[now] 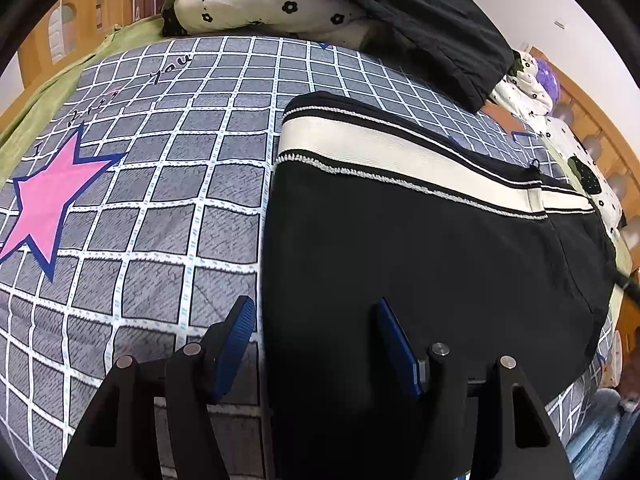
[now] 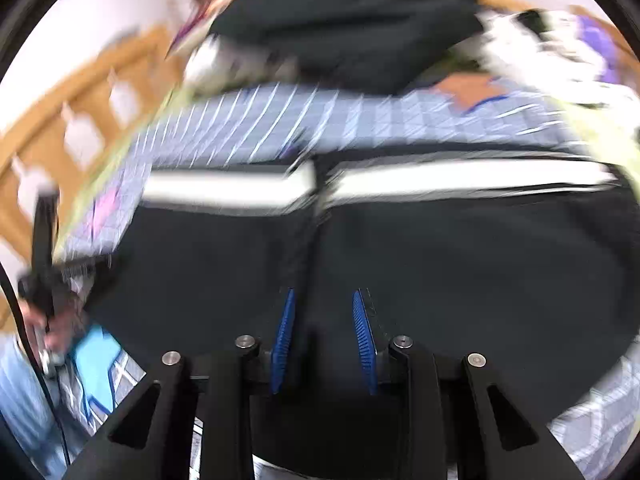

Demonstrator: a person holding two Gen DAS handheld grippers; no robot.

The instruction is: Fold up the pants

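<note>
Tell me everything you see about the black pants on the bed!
The black pants look soft and knitted, with a wide cream stripe edged in white stitching. They lie flat on the checked bedsheet. The left claw hovers open over their left edge. Nothing pinches them.

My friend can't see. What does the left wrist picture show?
Black pants with a cream waistband stripe lie flat on a grey checked bedsheet with a pink star. The left claw is open, straddling the pants' left edge.
</note>
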